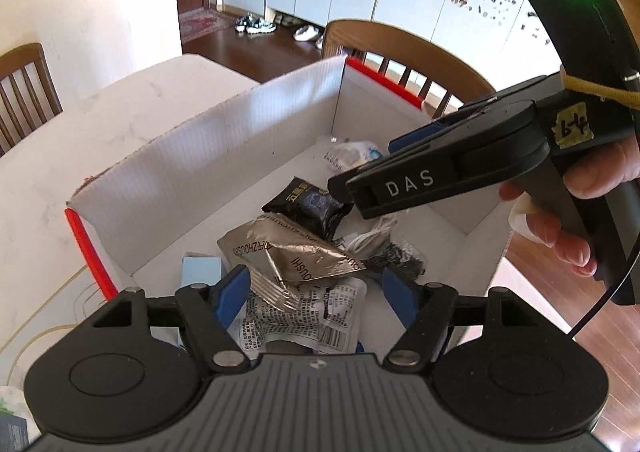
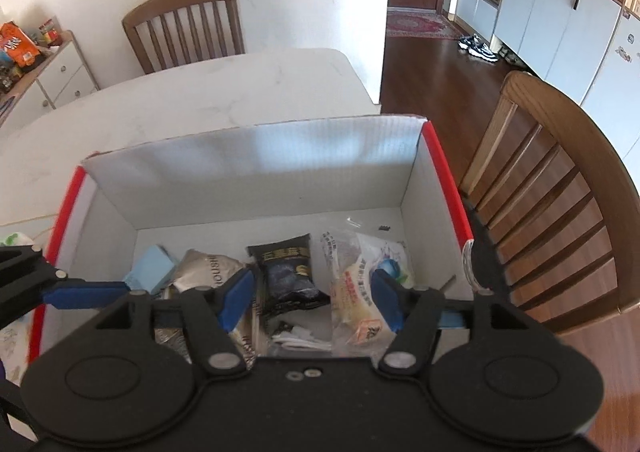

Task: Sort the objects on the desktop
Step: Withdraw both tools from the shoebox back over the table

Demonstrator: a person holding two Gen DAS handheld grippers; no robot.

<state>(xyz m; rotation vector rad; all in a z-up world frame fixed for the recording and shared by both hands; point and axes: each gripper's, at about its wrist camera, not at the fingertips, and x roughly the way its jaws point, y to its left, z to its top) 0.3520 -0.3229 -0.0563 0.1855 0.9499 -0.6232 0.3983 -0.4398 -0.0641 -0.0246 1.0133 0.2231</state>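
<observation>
Packets lie heaped in the bottom of a white cardboard box (image 2: 248,188) with red edges, which stands on the pale counter (image 2: 200,92). In the right wrist view a black snack packet (image 2: 288,276) lies with its long axis running away from the camera, its sealed end toward the far wall; beside it on the right a clear bread wrapper (image 2: 360,292) lies roughly parallel, and on the left a silver foil pouch (image 2: 208,264) and a light blue pad (image 2: 152,268) sit near the left wall. The right tongs (image 2: 314,298) hang above these with their blue fingers spread apart and nothing between them. The left wrist view shows the same heap from another side: the black packet (image 1: 312,204) lies slanted, the silver pouch (image 1: 288,252) reads "HOUSHI", and beneath it a white printed packet (image 1: 304,320) carries a barcode, hidden in the other view. The left tongs (image 1: 314,290) are also spread wide and empty over the box (image 1: 200,156). Only this view shows the right tongs (image 1: 340,188) from outside, marked "DAS", with a yellow tape label and a green light on the handle, and the person's right hand (image 1: 568,208) gripping it.
</observation>
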